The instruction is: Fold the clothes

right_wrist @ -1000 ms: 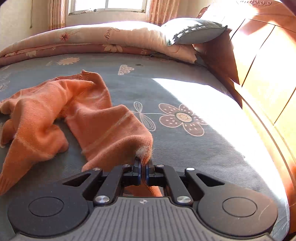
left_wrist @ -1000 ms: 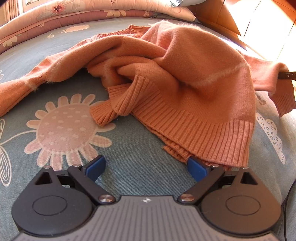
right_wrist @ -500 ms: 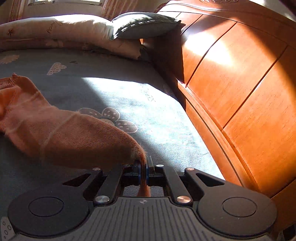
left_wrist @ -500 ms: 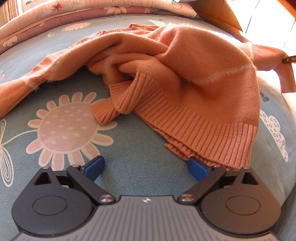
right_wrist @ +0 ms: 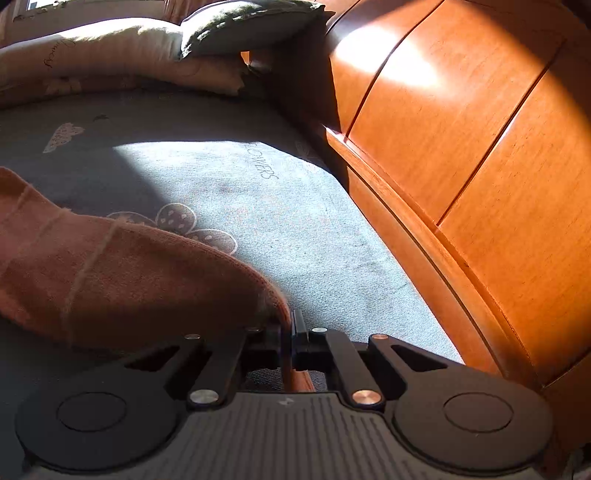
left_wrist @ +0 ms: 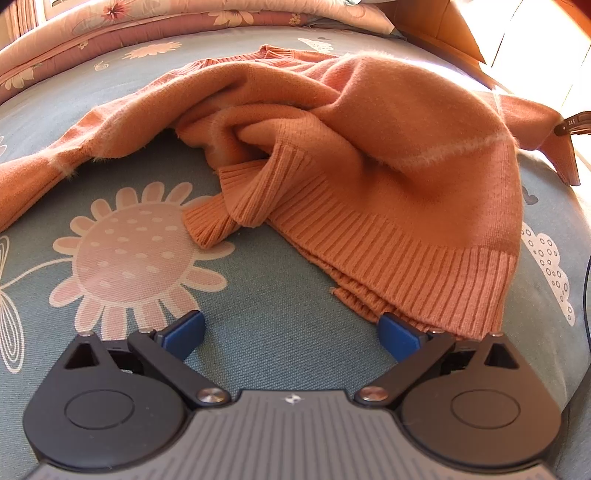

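One orange sweater (left_wrist: 388, 155) lies bunched on the flowered bed sheet (left_wrist: 280, 325); the left gripper (left_wrist: 291, 334) hovers spread wide near its ribbed hem, the right gripper (right_wrist: 291, 328) pinches a sleeve (right_wrist: 122, 280) beside the wooden headboard (right_wrist: 480, 155)

The sweater (left_wrist: 388, 155) lies bunched on the bed (left_wrist: 280, 317), its ribbed hem toward the near edge and one sleeve trailing off to the left edge. The left gripper (left_wrist: 291, 332) sits just before the hem, the hem's corner beside its right finger. The other sleeve (right_wrist: 122, 273) stretches toward the bed's right edge, its end between the fingers of the right gripper (right_wrist: 290, 332). The headboard (right_wrist: 480, 177) runs along that edge. The folded quilt (right_wrist: 110, 62) lies across the far edge, a pillow (right_wrist: 247, 26) on top of it.
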Motion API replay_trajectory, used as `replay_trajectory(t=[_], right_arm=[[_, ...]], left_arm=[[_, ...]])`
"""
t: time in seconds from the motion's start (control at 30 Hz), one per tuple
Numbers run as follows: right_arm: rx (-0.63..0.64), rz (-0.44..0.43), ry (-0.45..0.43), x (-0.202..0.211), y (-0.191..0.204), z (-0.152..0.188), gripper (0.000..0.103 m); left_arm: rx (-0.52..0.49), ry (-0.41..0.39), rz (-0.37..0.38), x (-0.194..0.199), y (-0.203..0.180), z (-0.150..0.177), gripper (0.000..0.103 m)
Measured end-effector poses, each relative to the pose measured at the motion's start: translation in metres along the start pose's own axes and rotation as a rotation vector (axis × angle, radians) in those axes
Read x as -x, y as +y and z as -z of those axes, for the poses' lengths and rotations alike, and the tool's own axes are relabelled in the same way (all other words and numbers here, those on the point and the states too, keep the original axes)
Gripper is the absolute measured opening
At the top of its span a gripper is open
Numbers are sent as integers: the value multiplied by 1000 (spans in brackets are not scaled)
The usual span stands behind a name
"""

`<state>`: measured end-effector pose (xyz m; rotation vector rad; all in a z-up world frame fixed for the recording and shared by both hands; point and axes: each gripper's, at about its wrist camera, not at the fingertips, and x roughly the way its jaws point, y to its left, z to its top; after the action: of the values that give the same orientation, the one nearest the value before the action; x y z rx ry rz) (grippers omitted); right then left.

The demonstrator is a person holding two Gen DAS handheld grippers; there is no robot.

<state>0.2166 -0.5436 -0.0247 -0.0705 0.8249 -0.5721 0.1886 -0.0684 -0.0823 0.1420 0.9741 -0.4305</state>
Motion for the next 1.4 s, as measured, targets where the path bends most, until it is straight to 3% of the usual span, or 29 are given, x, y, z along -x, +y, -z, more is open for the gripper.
replay_trajectory(t=[0.13,0.2,0.27,0.43,0.83,0.9,1.0,1.13,1.33,1.37,1.4], right_arm=[[-10,17,15,-2,0,1,6],[-20,34,22,0,-2,2,15],[-22,43,25,4,-5,5,17],[-42,-7,20,24,-7,12,19],[-63,-575,-1,118,68,52,48],[-53,-714,27,132,94,65,58],[-33,-904,89,148,136,89,61],[-32,-1007,162,153,182,121,63],[-208,-1046,228,129,214,139,63],[-222,-1048,222,127,217,140,62],[-222,-1051,214,127,221,140,53]], left_arm=[[3,0,2,0,1,0,101],[2,0,3,-1,1,0,101],[3,0,6,-1,2,0,101],[14,-3,6,0,3,0,101],[78,-32,2,7,8,13,102],[100,-48,11,8,12,14,102],[110,-56,21,9,15,14,102],[84,-62,22,9,15,16,102],[45,-91,13,9,13,21,102],[43,-94,13,9,12,22,102],[41,-97,13,10,12,23,102]])
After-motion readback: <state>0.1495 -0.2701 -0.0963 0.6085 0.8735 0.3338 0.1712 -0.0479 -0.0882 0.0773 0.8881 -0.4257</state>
